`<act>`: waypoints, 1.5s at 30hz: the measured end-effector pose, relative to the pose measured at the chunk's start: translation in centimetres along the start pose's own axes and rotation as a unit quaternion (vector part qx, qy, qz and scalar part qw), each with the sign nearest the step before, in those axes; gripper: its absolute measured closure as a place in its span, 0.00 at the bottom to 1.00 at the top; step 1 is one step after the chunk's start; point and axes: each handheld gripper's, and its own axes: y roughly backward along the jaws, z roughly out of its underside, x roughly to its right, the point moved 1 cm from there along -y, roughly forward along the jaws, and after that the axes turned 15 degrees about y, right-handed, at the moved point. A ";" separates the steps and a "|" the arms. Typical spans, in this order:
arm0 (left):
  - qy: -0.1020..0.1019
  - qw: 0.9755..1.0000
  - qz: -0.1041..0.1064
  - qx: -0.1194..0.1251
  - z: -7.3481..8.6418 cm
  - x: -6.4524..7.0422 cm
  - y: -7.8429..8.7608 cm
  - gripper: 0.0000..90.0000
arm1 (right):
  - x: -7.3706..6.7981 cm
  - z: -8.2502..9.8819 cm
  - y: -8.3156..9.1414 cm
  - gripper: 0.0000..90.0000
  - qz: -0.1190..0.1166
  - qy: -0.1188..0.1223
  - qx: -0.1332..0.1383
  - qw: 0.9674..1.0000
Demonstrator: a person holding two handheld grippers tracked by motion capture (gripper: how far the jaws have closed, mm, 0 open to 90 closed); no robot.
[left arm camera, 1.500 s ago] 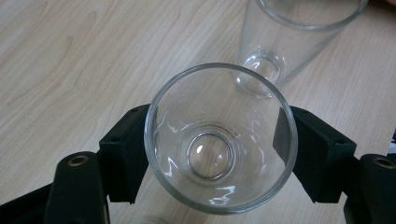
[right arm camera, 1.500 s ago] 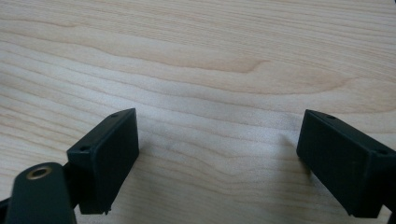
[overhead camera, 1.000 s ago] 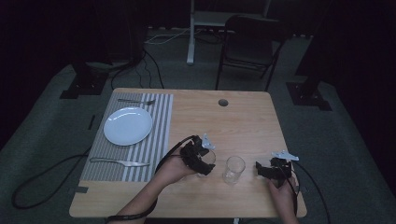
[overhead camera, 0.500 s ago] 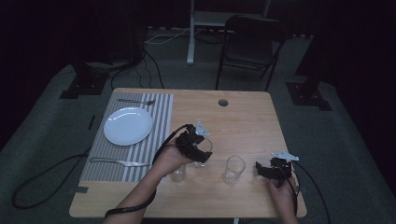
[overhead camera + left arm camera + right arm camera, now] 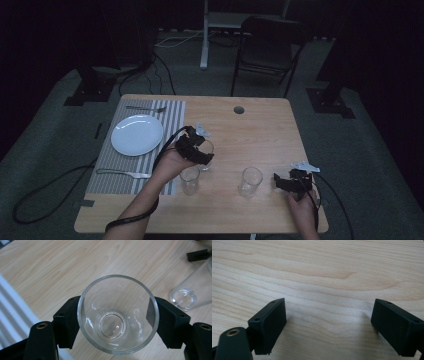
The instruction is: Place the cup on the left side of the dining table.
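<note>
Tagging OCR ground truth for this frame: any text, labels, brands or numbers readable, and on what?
None readable.
Held glass in the left gripper: clear, no print or mark.
Other two glasses: no marking visible.
Plate, striped placemat, table: plain, no lettering.
Right gripper: black pads, no label visible.

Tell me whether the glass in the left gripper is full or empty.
Empty: the left gripper view looks straight down through the glass to its clear, dry bottom.
</note>
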 end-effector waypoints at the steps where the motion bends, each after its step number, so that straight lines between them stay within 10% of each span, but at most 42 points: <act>1: 0.001 1.000 -0.003 0.000 0.1 -0.3 0.1 0.32 | 0.0 0.0 0.0 0.14 0.000 0.000 0.000 1.000; 22: 0.060 0.997 -0.051 0.004 2.6 -5.7 3.0 0.32 | 0.0 0.0 0.0 0.14 0.000 0.000 -0.001 1.000; 45: 0.141 0.985 -0.094 0.005 6.1 -11.9 4.0 0.32 | 0.0 0.0 0.0 0.14 0.000 0.000 -0.001 1.000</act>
